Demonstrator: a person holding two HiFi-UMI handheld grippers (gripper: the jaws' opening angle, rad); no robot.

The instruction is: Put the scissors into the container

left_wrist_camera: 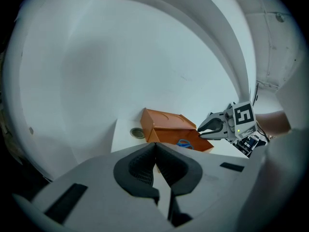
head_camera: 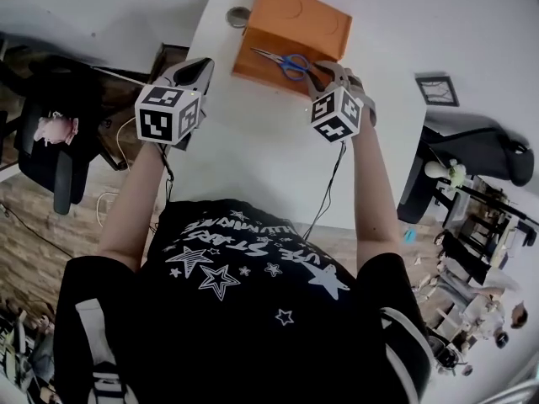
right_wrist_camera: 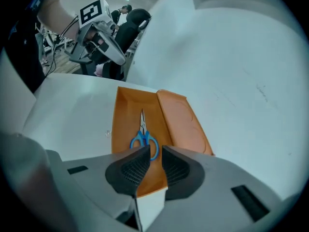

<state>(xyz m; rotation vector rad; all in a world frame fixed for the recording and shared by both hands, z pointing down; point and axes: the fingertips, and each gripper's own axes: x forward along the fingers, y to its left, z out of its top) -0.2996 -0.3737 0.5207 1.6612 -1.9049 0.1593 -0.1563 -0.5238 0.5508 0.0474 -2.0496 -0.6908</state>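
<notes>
Already our scissors lie flat inside the orange container, on its floor beside the open lid. Our right gripper hangs just over the container's near edge, jaws a narrow slit apart with nothing between them. From it, the blue handles lie nearest and the blades point straight away, so the long axis runs in line with the jaws. Our left gripper is farther off, above the white table, jaw tips touching, empty. We judge the placing done.
</notes>
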